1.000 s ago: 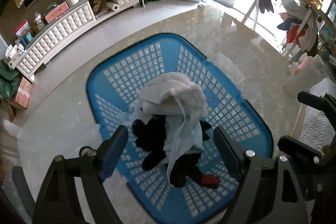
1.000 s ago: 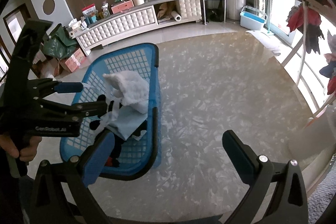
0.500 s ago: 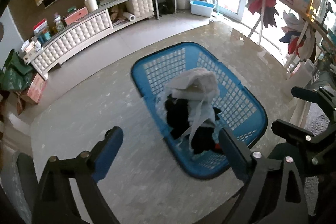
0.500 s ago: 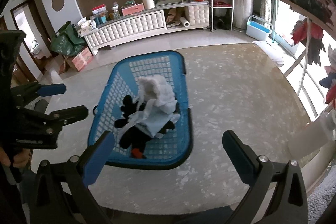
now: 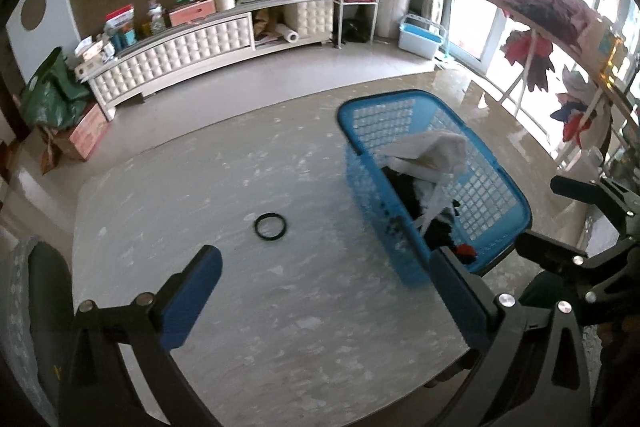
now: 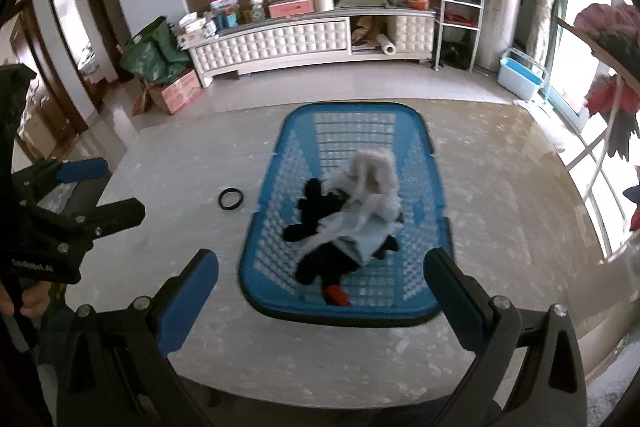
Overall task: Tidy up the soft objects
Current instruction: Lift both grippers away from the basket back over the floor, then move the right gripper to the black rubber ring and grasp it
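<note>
Room, left wrist view: you face a pale marbled surface (image 5: 280, 299), with a white tufted cabinet (image 5: 192, 47) along the brown back wall and a clothes rack (image 5: 536, 27) by the windows on the right.
Basket, left wrist view: your blue basket (image 5: 496, 187) stands on the surface toward the right, partly behind your gripper's right-hand finger.
Soft objects, left wrist view: a white cloth (image 5: 436, 151) lies on top of black garments (image 5: 408, 187) inside the basket; a small red piece (image 5: 466, 251) shows at the near end.
Ring, left wrist view: a black ring (image 5: 271, 227) lies flat on the bare surface, well apart from the basket.
Left gripper: your left gripper (image 5: 320, 291) has just been opening; the jaws stand wide and released, with only bare surface between them.
Other tool, left wrist view: your right gripper (image 5: 560, 219) shows at the right edge.
Room, right wrist view: same surface (image 6: 500, 227), cabinet (image 6: 280, 39) straight ahead, a green bag (image 6: 154, 51) on the floor at its left end.
Basket, right wrist view: the basket (image 6: 360, 131) sits mid-surface, its near rim between your gripper's fingers.
Soft objects, right wrist view: white cloth (image 6: 376, 175), black garments (image 6: 320, 211) and the red piece (image 6: 336, 295) are heaped inside.
Ring, right wrist view: the ring (image 6: 231, 199) lies just left of the basket.
Right gripper: your right gripper (image 6: 320, 299) is spread wide and released, holding nothing.
Other tool, right wrist view: the left gripper (image 6: 100, 187) juts in at the left, held by a hand (image 6: 24, 301).
</note>
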Tool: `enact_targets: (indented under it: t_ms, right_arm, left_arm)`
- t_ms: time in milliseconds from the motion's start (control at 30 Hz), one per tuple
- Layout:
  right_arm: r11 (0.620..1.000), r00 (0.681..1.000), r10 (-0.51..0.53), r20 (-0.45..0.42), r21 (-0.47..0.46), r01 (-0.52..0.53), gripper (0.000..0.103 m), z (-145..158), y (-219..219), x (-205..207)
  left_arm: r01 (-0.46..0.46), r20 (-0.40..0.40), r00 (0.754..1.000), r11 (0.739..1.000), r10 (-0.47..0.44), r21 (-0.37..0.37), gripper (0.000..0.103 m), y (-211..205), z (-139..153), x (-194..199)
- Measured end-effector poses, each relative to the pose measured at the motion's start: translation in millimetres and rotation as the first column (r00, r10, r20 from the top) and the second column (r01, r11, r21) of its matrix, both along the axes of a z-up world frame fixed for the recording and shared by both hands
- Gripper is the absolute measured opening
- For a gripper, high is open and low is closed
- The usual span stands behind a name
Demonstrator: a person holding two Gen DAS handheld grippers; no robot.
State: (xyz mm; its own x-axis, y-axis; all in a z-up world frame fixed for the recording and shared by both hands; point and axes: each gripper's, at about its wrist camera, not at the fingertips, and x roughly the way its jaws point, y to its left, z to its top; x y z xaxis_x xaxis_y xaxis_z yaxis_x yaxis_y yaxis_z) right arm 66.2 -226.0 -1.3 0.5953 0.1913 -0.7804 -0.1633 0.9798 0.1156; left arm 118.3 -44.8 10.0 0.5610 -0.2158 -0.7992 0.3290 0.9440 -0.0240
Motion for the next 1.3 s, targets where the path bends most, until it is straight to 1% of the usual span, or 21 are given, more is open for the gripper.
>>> enact_targets:
  t_ms: [133,267,400,533,767,900,1133,1200,1300]
  right_arm:
    - [0.999,0.999,0.037,-0.014,-0.017,-0.037,0.103,-5,22,9]
    - [0.997,0.997,0.068,-0.031,-0.025,-0.069,0.103,-12,40,20]
    - [0.994,0.994,0.103,-0.043,-0.033,-0.105,0.103,-20,59,30]
    - [0.991,0.991,0.127,-0.052,-0.036,-0.128,0.103,-24,78,38]
    - [0.986,0.985,0.162,-0.056,-0.035,-0.164,0.103,-32,107,54]
    - [0.983,0.982,0.179,-0.059,-0.021,-0.180,0.103,-37,119,63]
    - [0.981,0.978,0.180,-0.102,-0.059,-0.186,0.103,-59,143,84]
    - [0.980,0.977,0.183,-0.113,-0.062,-0.190,0.103,-66,150,90]
    - [0.977,0.974,0.188,-0.124,-0.075,-0.198,0.103,-77,160,95]
  left_arm:
    - [-0.032,-0.004,0.999,0.999,0.032,-0.021,0.103,24,-2,-3]
    - [-0.066,-0.012,0.998,0.998,0.066,-0.017,0.103,43,-8,-7]
    - [-0.102,-0.028,0.994,0.995,0.101,-0.021,0.103,64,-17,-7]
    - [-0.130,-0.042,0.991,0.991,0.128,-0.042,0.103,87,-25,-5]
    - [-0.185,-0.068,0.981,0.982,0.181,-0.047,0.103,118,-42,6]
    - [-0.206,-0.076,0.976,0.978,0.203,-0.028,0.103,135,-56,15]
    - [-0.239,-0.110,0.966,0.971,0.235,-0.020,0.103,160,-82,33]
    - [-0.241,-0.114,0.965,0.971,0.238,-0.011,0.103,167,-90,39]
    - [-0.255,-0.114,0.961,0.967,0.251,-0.019,0.103,176,-100,46]
